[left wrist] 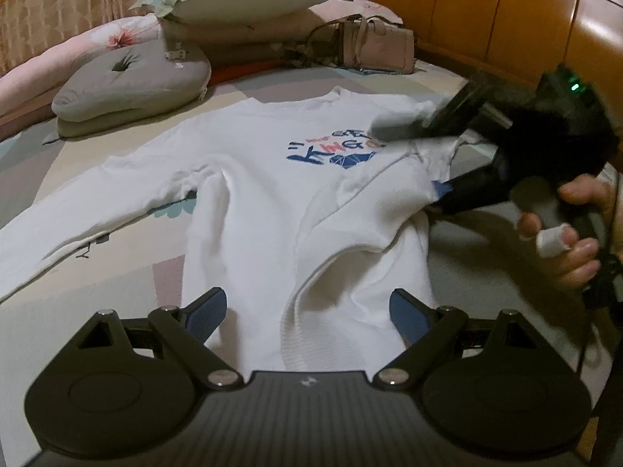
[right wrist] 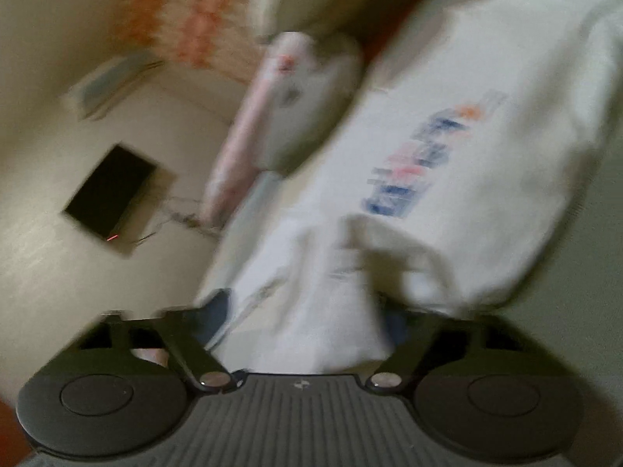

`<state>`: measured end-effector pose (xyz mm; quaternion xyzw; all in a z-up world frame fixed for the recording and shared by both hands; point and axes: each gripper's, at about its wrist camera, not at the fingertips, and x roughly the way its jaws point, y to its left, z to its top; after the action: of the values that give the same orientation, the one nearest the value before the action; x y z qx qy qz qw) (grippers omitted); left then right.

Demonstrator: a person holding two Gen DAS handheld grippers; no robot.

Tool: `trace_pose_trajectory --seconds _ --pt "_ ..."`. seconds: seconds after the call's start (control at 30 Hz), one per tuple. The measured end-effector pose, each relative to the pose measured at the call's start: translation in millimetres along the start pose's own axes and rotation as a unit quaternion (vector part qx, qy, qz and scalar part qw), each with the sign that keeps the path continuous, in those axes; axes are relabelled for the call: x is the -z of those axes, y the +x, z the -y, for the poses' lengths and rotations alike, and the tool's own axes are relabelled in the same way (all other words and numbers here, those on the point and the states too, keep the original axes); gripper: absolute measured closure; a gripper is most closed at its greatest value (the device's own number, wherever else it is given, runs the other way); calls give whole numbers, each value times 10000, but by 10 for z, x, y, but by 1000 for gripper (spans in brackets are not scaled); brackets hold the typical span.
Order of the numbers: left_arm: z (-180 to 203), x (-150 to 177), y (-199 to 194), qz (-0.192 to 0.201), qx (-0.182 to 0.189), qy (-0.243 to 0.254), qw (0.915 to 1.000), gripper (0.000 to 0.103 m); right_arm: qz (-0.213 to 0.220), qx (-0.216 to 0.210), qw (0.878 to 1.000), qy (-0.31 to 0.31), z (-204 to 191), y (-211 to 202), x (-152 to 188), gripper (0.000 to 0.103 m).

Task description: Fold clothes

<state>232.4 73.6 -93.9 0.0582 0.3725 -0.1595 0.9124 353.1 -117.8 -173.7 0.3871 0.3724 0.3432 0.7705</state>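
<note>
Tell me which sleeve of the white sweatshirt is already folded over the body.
The sleeve on the right of the left wrist view, beside the right tongs, lies across the chest. The other sleeve stretches out flat on the bed.

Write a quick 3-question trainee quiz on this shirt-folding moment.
1. True or false: the left gripper has its fingers shut on the collar of the white shirt.
2. What lies just beyond the shirt's collar in the left wrist view? A. a pink handbag B. a laptop C. a pair of shoes
3. Short answer: what colour is the cushion to the left of the shirt in the left wrist view?

Key:
1. False: the fingers stand open, one on either side of the hem.
2. A
3. Grey
</note>
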Motion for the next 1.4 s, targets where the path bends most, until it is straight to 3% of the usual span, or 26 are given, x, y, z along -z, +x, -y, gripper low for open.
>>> trace_pose_trajectory --seconds 0.07,0.17,0.3,0.4,0.5,0.57,0.67,0.83,1.17,1.4 --pt "1 7 5 -20 -21 3 10000 12 107 43 9994 327 189 -25 15 97" --pt "-7 8 5 -18 -18 0 10000 12 243 43 9984 515 288 -80 51 96" --pt "-18 -1 -35 58 87 -19 9999 12 213 484 9984 222 23 -174 108 94" --pt "-16 -3 -187 346 631 -26 9974 12 148 762 9970 16 -146 -322 163 94" --pt "-5 15 -345 661 1358 2 9885 8 116 988 9950 -12 -222 -595 230 94" --pt "31 27 -392 731 1479 74 9863 7 101 1111 9938 29 -246 -811 287 94" --pt "80 38 -402 736 1451 167 9865 7 109 1432 9896 -14 -278 -1137 392 94" --pt "136 58 -365 667 1081 316 9914 7 279 1934 9807 103 -232 -1602 521 94" --pt "96 70 -270 486 986 217 9937 7 504 2607 9641 -95 -395 -2352 678 94" --pt "59 85 -242 389 918 156 9949 7 180 3020 9529 205 -228 -2444 864 93"
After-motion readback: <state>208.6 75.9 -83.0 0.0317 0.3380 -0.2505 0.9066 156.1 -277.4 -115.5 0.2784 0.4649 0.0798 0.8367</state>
